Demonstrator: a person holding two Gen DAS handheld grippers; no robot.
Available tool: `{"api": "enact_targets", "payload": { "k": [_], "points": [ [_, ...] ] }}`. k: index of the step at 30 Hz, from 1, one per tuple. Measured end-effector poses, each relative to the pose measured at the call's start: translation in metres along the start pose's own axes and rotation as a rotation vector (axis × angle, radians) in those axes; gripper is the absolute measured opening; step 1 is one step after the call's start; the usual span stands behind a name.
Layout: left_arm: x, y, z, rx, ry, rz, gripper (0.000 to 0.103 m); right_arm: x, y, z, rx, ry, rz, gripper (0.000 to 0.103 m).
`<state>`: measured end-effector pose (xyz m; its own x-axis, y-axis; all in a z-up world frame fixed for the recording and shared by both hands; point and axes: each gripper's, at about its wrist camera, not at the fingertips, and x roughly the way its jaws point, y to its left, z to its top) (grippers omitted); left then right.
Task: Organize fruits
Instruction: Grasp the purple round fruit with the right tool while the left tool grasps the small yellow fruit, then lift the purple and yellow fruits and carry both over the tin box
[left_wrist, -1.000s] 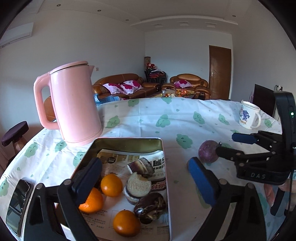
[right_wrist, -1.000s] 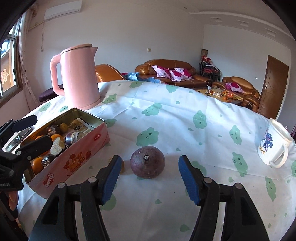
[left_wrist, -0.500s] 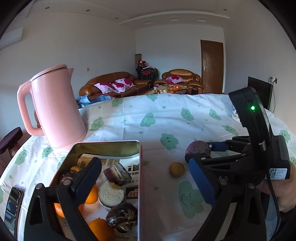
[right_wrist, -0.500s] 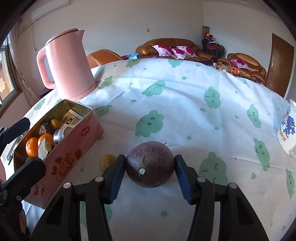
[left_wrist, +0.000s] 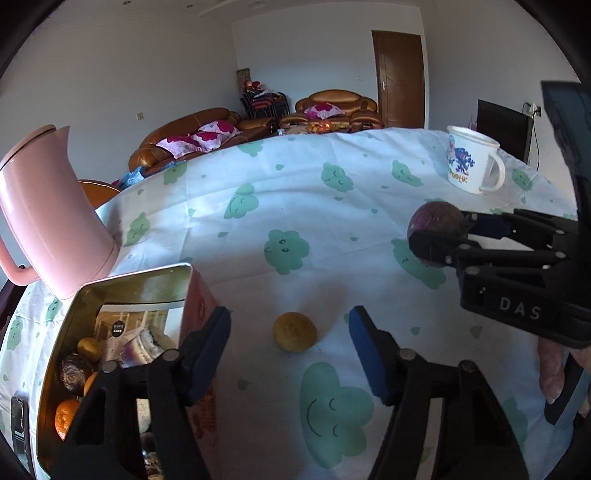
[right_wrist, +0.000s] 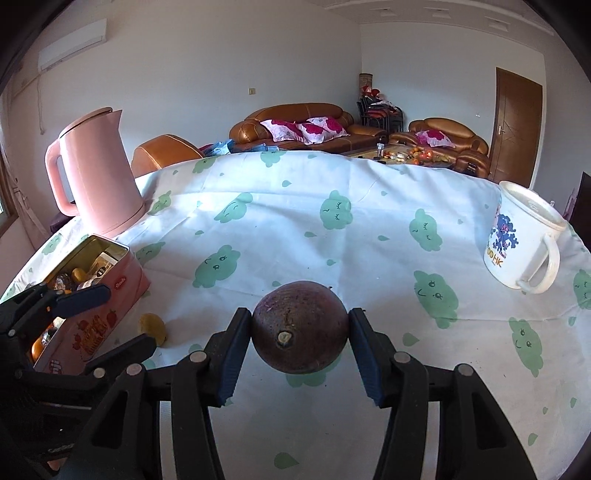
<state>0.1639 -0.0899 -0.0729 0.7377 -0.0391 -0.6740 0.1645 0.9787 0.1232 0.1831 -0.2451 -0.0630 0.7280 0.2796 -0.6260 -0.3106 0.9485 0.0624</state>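
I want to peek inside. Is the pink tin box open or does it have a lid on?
Open. The pink tin has no lid on, and you can see oranges and wrapped snacks inside it from above.

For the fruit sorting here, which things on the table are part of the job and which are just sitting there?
Part of the job:
- purple fruit, clamped in the right gripper
- small yellow fruit, between the closing jaws of the left gripper, not yet touched
- pink tin holding oranges and snacks

Just lying about:
- pink kettle
- white mug
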Motion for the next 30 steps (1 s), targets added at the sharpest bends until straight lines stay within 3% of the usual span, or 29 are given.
{"api": "enact_targets", "payload": {
  "k": [7,11,14,20,22,30],
  "points": [
    [0.023,-0.002,0.003,0.004,0.085,-0.004,0.05,-0.001,0.002,-0.001,-0.016,-0.01,-0.007,0.055],
    [0.026,-0.009,0.002,0.034,0.106,0.011,0.049,-0.001,0.002,-0.001,-0.015,-0.008,-0.007,0.055],
    [0.031,-0.008,0.001,0.012,0.138,-0.03,0.05,0.0,0.002,-0.002,-0.017,-0.003,-0.005,0.055],
    [0.031,-0.007,0.002,0.012,0.134,-0.042,0.046,-0.001,0.002,-0.002,-0.018,-0.004,-0.006,0.055],
    [0.031,-0.008,0.002,0.011,0.133,-0.053,0.031,0.0,0.002,-0.002,-0.019,-0.003,-0.006,0.055],
    [0.024,-0.007,0.002,0.006,0.094,-0.063,0.031,-0.003,0.004,-0.002,-0.035,-0.014,0.0,0.055]
  ]
}}
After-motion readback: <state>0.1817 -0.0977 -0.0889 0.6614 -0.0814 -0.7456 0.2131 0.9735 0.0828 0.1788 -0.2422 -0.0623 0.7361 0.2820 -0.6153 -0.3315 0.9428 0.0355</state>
